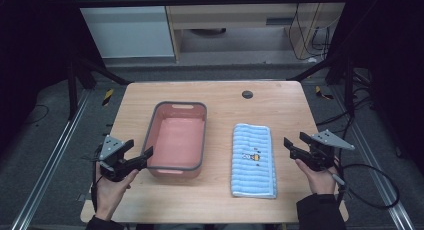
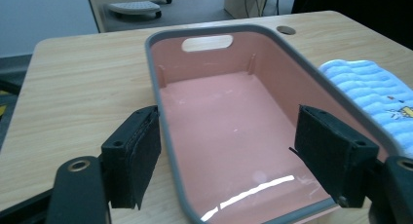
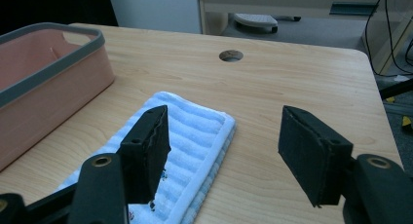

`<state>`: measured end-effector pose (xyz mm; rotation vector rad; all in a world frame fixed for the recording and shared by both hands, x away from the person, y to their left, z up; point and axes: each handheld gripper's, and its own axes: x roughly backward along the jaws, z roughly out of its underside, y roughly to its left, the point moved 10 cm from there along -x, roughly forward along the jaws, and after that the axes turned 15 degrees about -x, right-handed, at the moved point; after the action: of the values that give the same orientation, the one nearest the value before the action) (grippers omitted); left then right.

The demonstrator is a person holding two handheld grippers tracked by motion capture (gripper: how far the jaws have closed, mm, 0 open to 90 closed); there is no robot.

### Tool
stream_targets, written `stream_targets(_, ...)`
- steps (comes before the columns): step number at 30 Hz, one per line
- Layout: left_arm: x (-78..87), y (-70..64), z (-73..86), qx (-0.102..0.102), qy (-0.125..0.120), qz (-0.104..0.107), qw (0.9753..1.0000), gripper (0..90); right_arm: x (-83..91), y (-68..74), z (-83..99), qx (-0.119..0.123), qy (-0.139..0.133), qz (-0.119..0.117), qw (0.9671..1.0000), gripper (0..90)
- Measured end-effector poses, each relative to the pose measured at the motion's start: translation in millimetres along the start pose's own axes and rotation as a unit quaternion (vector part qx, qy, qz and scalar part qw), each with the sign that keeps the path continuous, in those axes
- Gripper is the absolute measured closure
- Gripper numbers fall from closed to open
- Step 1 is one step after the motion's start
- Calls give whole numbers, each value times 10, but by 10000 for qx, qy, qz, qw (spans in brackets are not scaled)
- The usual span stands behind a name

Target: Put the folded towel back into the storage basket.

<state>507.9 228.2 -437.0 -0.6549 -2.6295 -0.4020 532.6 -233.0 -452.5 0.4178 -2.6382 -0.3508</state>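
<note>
- Wooden table (image 1: 220, 200) with one round cable hole (image 1: 247, 94) near its far edge.
- One pink bin (image 1: 177, 140), grey-rimmed — nothing inside.
- One folded blue striped towel (image 1: 253, 160) lies flat just right of the bin.
- Two grippers: left gripper (image 1: 139, 151) spread wide at the bin's near left corner; right gripper (image 1: 296, 141) spread wide beside the towel's right edge — both hold nothing.
</note>
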Motion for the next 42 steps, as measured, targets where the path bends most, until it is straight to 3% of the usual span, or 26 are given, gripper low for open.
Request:
stream_targets(2,-27,-96,-87,-125,-43,26,9999,247,-4,22,-31,9,-15,-14,10000,354)
stream_targets(14,-167,-514,-317,-310,-136,334,9989,267,-30,85,-161,38,-65,-56,10000,351)
stream_targets(21,-260,-735,-365,-410,-114,504,9978,270,-55,92,-187,70,-79,-28,9999,350)
stream_targets(31,-348,-938,-423,-495,-122,638,9967,277,-117,125,-263,167,-112,53,9998,356)
stream_targets(42,-486,-1208,-449,-595,-68,860,9945,284,-285,204,-355,197,-57,-62,9998,359)
